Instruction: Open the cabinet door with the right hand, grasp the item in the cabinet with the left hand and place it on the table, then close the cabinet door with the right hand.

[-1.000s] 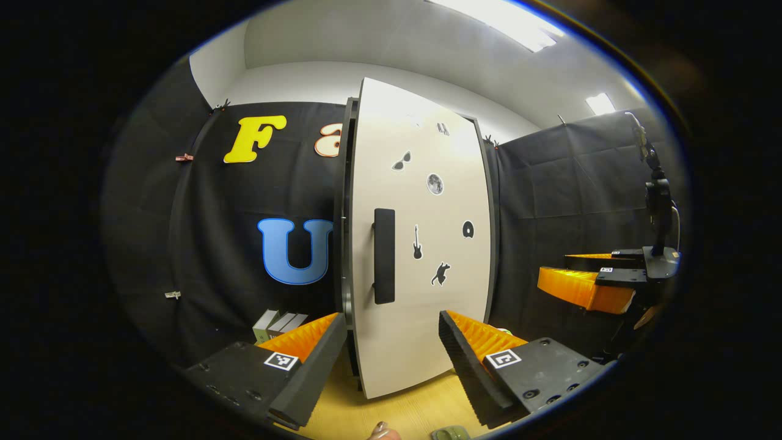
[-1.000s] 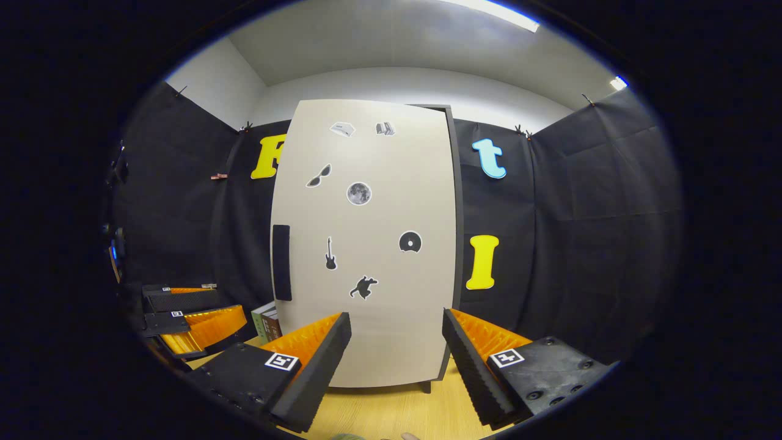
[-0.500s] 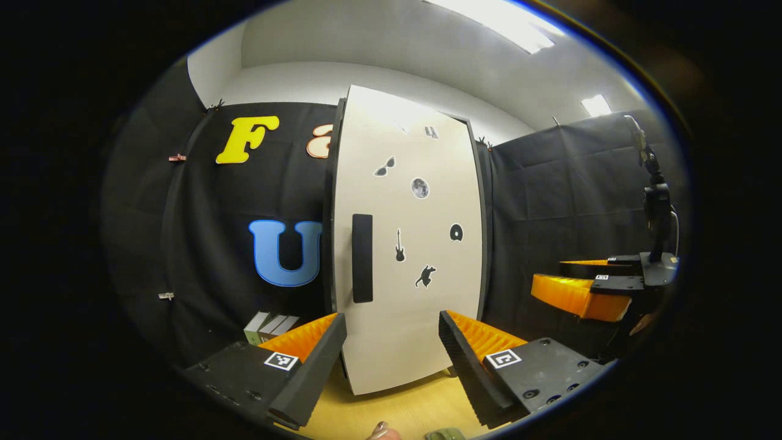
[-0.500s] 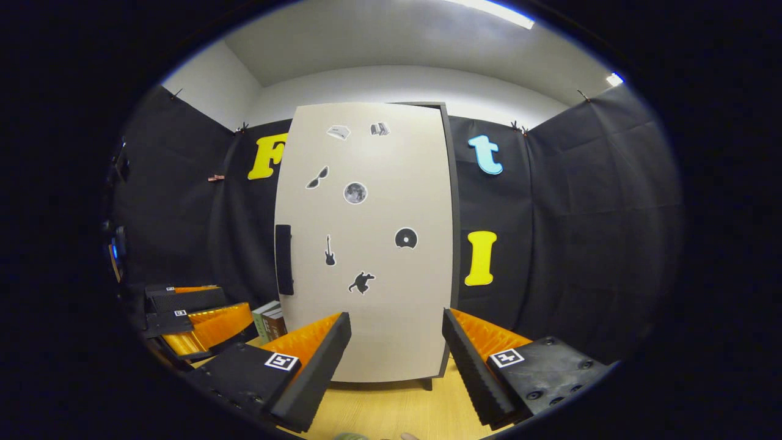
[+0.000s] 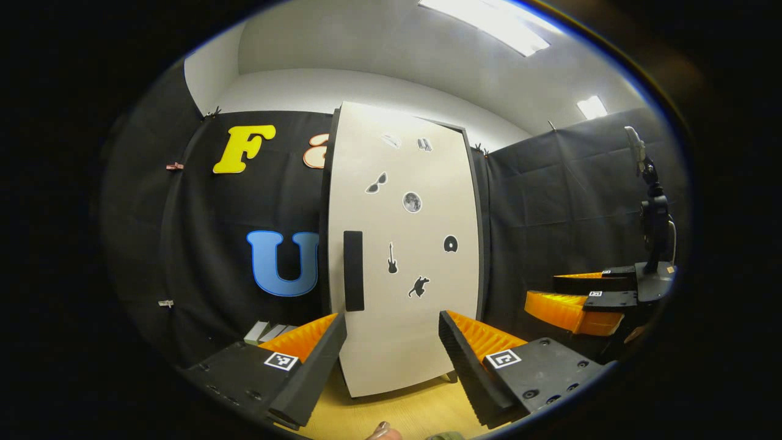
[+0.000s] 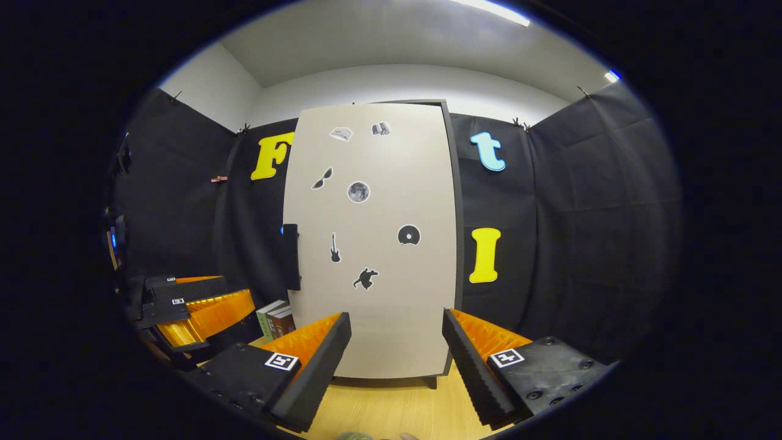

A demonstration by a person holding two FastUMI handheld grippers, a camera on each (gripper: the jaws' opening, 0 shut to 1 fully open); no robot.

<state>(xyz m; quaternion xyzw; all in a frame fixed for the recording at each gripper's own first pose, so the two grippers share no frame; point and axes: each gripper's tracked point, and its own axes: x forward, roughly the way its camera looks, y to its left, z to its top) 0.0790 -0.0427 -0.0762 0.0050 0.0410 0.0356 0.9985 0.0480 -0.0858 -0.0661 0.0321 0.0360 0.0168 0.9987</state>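
Closed now, the cabinet door [image 6: 372, 244] sits flush, no longer ajar — pale beige, dotted with small dark stickers, a black vertical handle [image 6: 291, 256] at its left edge. Left gripper [image 5: 391, 360] and right gripper [image 6: 396, 360] both gape, empty, facing it above the wooden table [image 6: 391, 409].

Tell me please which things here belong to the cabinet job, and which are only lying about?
Job: cabinet door, its handle, table, left gripper, right gripper.
Lying about: books beside the cabinet; stickers on the door.

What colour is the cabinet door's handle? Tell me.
Black, a vertical bar on the handle of the pale door; clearest in the left gripper view.
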